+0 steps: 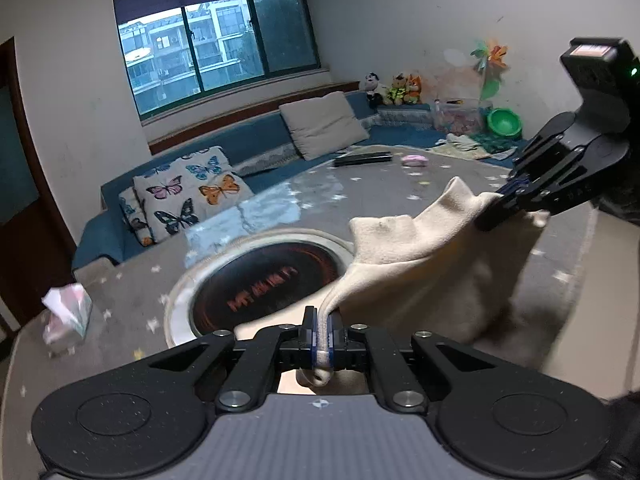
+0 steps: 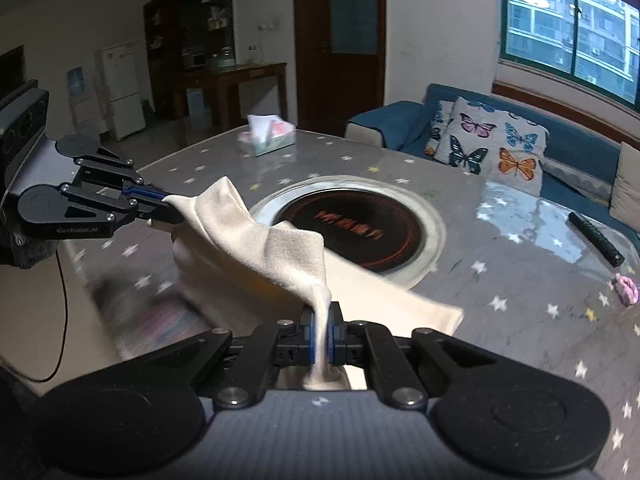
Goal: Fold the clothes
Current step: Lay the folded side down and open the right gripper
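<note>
Grey star-patterned covering is stretching across the table (image 2: 500,248), around a round black cooktop (image 2: 352,236) set in its middle. Above it, both grippers are holding up a cream cloth (image 2: 256,240) between them. One corner is being pinched by the closed fingers of the left gripper (image 1: 323,332), the other by the right gripper (image 2: 320,334), its fingers clamped too. The cloth's lower edge is trailing onto the table beside the cooktop. Farther off are sitting a tissue box (image 2: 266,134) and a remote (image 2: 596,238).

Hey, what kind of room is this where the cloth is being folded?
Most likely a home living room: a blue sofa with butterfly cushions under a window, stuffed toys in the corner, and a round table with a built-in cooktop.
</note>
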The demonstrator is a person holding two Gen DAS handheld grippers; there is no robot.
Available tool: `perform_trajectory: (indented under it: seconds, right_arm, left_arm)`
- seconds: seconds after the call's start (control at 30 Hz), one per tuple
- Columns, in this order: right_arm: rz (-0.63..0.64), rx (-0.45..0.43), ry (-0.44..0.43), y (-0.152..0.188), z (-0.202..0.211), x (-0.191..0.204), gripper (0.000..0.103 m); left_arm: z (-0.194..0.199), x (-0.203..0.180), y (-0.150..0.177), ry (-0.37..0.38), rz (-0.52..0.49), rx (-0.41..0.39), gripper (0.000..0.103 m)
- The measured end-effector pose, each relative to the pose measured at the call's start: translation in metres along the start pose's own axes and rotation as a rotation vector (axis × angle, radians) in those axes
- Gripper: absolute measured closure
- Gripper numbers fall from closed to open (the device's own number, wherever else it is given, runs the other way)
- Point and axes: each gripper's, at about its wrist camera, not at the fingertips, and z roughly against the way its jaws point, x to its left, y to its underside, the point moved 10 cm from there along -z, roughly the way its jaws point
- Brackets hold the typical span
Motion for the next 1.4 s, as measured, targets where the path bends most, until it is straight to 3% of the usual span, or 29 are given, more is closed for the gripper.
perform_trajectory:
  seconds: [0.17,0.33,0.43,0.5,0.6,0.73,0.87,1.03,1.17,1.4]
  right_arm:
    - [-0.049,0.054,0.008,-0.020,-0.056,-0.046,0.098]
    - [-0.148,0.118,0.037,-0.008,-0.122,-0.086,0.098]
    - [-0.192,0.131,0.068,0.009,-0.147,-0.099,0.089]
    - [-0.235,0.112,0.083,0.018,-0.153,-0.107,0.086]
    - [-0.308,0.058,0.105,0.013,-0.140,-0.119,0.083]
    - [-0.313,-0.026,0.174,-0.005,-0.112,-0.125,0.081]
    - [-0.267,-0.016,0.108,-0.016,-0.117,-0.101,0.087]
    - [-0.203,0.073,0.105,-0.009,-0.159,-0.082,0.090]
    - [-0.153,0.113,0.143,0.000,-0.184,-0.076,0.090]
    - [-0.124,0.062,0.145,-0.005,-0.169,-0.068,0.090]
  left_arm:
    - [-0.077,0.026,-0.002,0.000,0.027,0.083,0.098]
    - [-0.146,0.042,0.021,-0.031,0.046,0.166,0.098]
    - [-0.147,0.051,0.024,-0.057,0.073,0.166,0.092]
    - [-0.148,0.057,0.025,-0.074,0.091,0.166,0.081]
    - [-0.149,0.067,0.027,-0.099,0.118,0.165,0.079]
    - [-0.145,0.075,0.025,-0.122,0.159,0.147,0.080]
    - [-0.139,0.057,0.005,-0.048,0.177,0.108,0.082]
    - [-0.156,0.022,-0.005,0.072,0.166,0.131,0.089]
    - [-0.181,0.014,0.005,0.073,0.178,0.184,0.089]
    - [-0.184,0.015,0.015,0.062,0.190,0.190,0.089]
